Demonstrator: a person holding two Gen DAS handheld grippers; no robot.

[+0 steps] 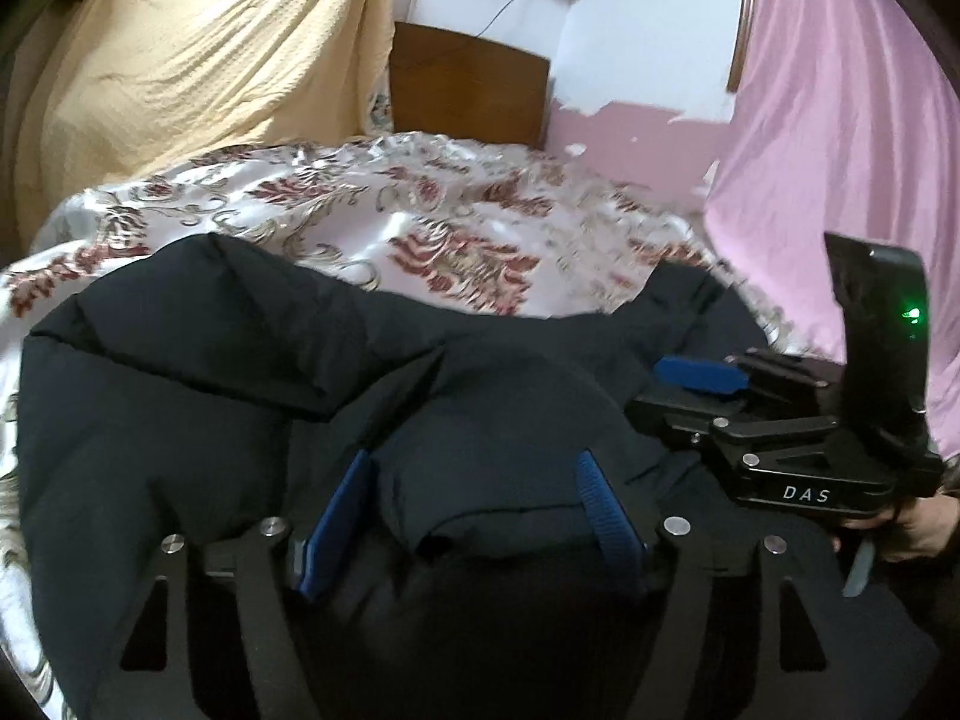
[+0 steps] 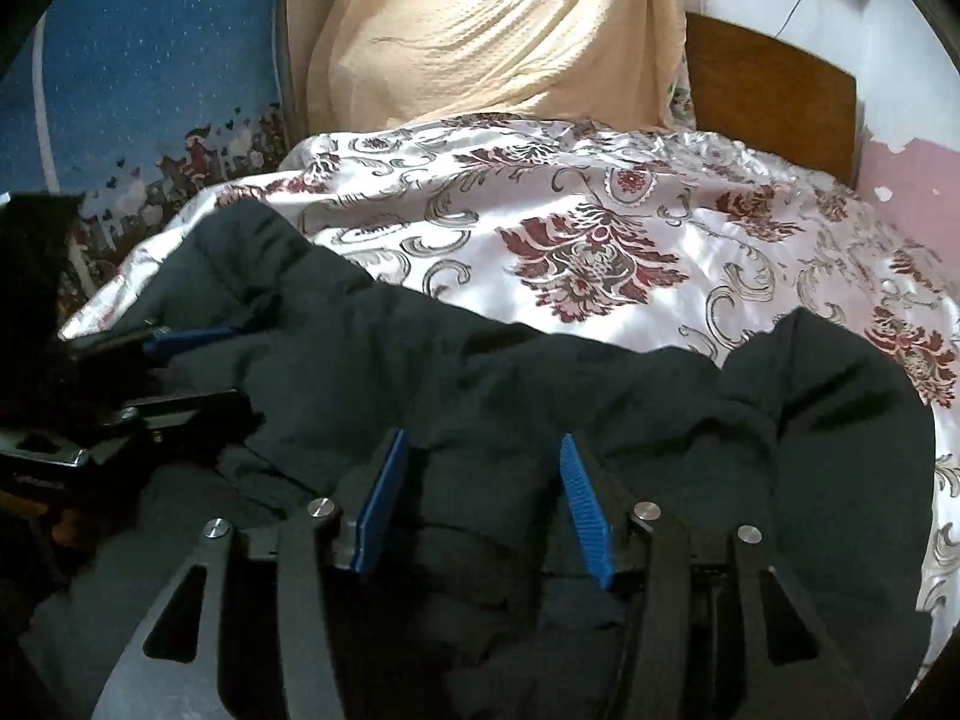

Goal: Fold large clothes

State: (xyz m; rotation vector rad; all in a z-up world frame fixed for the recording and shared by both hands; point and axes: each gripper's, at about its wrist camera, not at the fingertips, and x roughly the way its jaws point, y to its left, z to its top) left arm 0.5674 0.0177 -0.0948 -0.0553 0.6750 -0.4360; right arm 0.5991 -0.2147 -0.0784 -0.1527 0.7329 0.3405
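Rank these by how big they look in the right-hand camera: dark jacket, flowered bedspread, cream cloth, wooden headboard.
1. dark jacket, though it lies nearest the camera
2. flowered bedspread
3. cream cloth
4. wooden headboard

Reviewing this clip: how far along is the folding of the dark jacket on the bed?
Early to midway, at a guess. Done: the dark jacket lies on the floral bedspread, apparently partly doubled over. In hand: the left hand-held gripper and right hand-held gripper each have bunched fabric between their blue pads, though a firm clamp is unclear. Left: it is puffy and uneven, not yet a flat bundle.
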